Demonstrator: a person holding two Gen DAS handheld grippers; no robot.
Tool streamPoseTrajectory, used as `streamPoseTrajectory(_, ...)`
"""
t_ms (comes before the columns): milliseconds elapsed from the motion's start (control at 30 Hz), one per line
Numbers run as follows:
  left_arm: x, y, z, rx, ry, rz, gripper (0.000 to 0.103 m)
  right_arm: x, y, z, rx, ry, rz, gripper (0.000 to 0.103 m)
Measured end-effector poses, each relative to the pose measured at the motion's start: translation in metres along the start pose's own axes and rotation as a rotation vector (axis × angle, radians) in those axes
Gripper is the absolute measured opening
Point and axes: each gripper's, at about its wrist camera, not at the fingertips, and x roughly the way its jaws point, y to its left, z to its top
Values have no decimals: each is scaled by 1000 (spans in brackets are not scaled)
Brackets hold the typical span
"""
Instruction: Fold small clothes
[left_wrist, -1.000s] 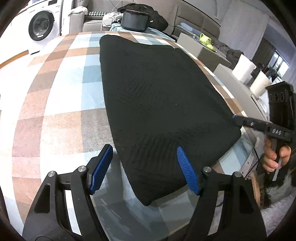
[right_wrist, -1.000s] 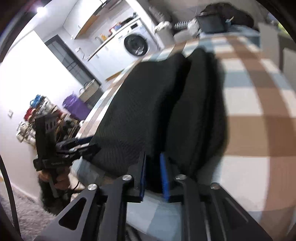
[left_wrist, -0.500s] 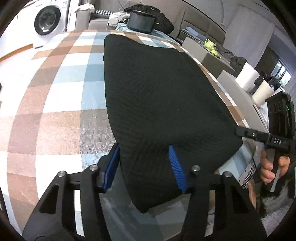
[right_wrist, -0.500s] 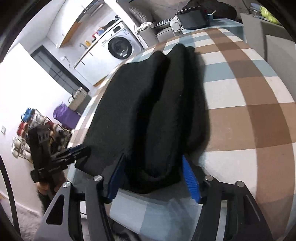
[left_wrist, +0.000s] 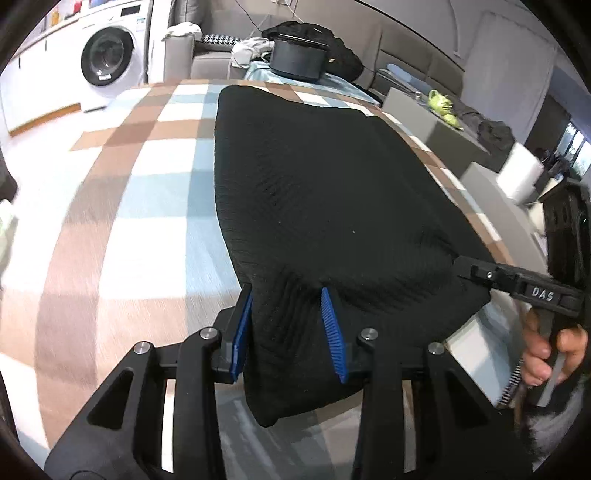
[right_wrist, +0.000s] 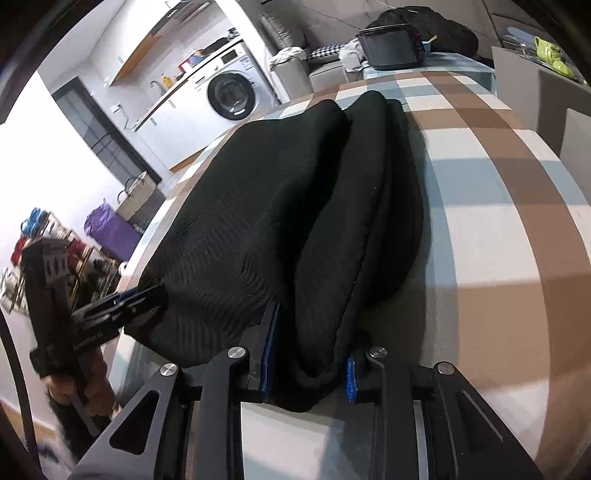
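A black knitted garment (left_wrist: 325, 192) lies lengthwise on a table with a checked cloth (left_wrist: 147, 206). Its near left corner is bunched between the blue pads (left_wrist: 332, 332) of my left gripper (left_wrist: 288, 325), whose jaws are closing on the fabric. In the right wrist view the garment (right_wrist: 258, 206) shows thick rolled folds along its right side. My right gripper (right_wrist: 308, 365) is closing on the near end of those folds, and fabric fills the gap between its pads. Each gripper shows in the other's view: the right gripper (left_wrist: 465, 266) and the left gripper (right_wrist: 147, 299) both bite the near edge.
A black pot (left_wrist: 295, 62) stands at the table's far end, with a sofa and a dark bag behind it. A washing machine (left_wrist: 107, 62) is at the back left. A grey side table with yellow-green shoes (left_wrist: 443, 107) stands right. A purple bag (right_wrist: 110, 229) sits on the floor.
Both grippers moved forward onto the garment's near edge. The left jaws narrowed around the left corner. The right jaws spread over the rolled folds, then closed on them.
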Motion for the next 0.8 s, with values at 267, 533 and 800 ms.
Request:
streamPoseTrajectory(267,26,7,34,5,-28,89,33,24,8,29,20,-35,-49,29)
streamPoseTrajectory(533,31,19,44,-7,-36,75,34,18,8,26,20,-42,-57,38)
streamPoseTrajectory(800,6,16,28,-6,-82,117,53,1,7,24,-12,-82,-72,72)
